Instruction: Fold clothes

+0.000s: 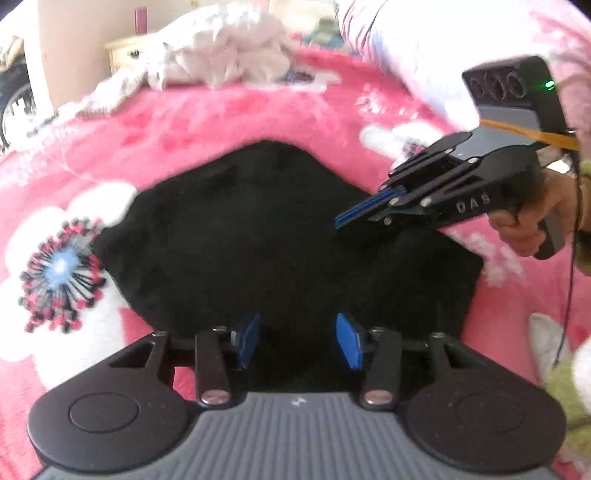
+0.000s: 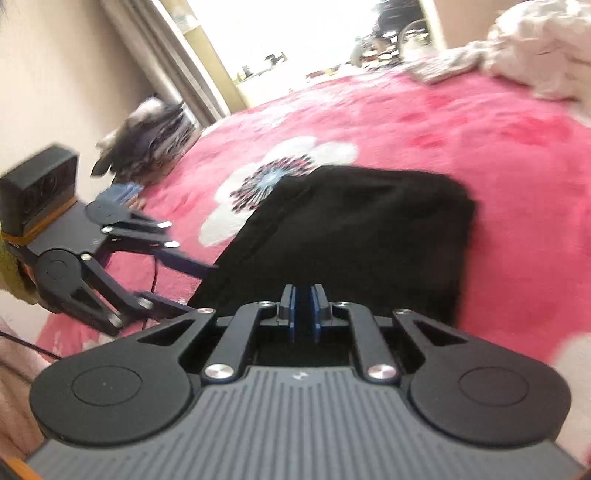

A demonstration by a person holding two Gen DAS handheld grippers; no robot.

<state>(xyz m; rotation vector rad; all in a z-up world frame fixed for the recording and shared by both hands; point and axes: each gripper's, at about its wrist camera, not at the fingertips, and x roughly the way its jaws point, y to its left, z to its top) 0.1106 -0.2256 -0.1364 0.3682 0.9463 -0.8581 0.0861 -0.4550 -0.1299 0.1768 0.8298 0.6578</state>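
On the bed, left wrist view: one black garment (image 1: 280,236) lies folded flat on the pink floral blanket (image 1: 221,114). Left tongs (image 1: 299,341) point steeply down over its near edge, blue pads apart, nothing between them, black cloth beneath. Right tongs (image 1: 341,220) come in from the right, angled down toward the garment's far right part, pads together, empty; whether the tips touch cloth I cannot tell. A hand (image 1: 528,221) wraps the right handle, pale pink sleeve (image 1: 424,44) above it. One white heap of clothes (image 1: 221,55) sits at the blanket's far edge; only this view shows the hand and sleeve.

Right wrist view: right tongs (image 2: 304,314) nearly closed, a thin gap, nothing gripped, over the garment's (image 2: 354,236) near edge. Left tongs (image 2: 192,288) enter from the left, spread, tips at the garment's left edge. Only here: a window (image 2: 295,33), a curtain (image 2: 173,62), one dark striped bundle (image 2: 155,140) near the wall. The white heap (image 2: 535,48) sits top right.
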